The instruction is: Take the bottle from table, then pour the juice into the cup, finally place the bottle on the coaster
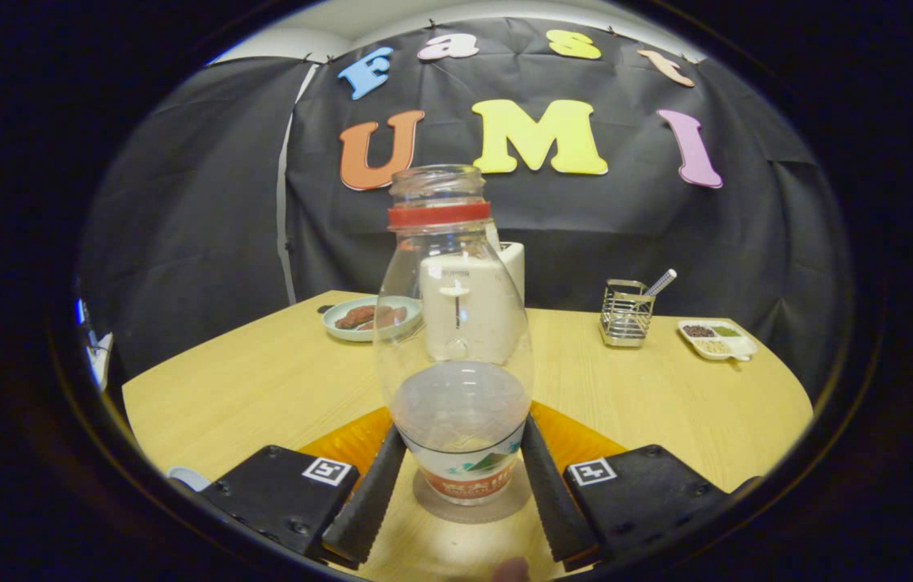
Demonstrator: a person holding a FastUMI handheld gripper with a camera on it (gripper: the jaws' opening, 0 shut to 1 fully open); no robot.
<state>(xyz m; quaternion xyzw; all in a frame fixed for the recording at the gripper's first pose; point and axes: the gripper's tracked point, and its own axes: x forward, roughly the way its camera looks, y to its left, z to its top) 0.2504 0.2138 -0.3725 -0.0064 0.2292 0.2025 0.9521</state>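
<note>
A clear plastic bottle (456, 323) with a red neck ring and no cap stands upright between my fingers. A little pale liquid shows in its lower part, above a printed label. Its base rests on a round grey coaster (505, 503) on the wooden table (262, 380). My gripper (462, 440) holds the bottle low down, with both ribbed black fingers (371, 493) against its sides. A pale blue rim, possibly the cup (185, 478), peeks out beside the left finger mount.
An orange mat (343, 443) lies under and behind the coaster. Beyond the bottle stand a white toaster (514, 263), a green plate of food (371, 317), a wire holder with a utensil (626, 314) and a white divided dish (716, 338).
</note>
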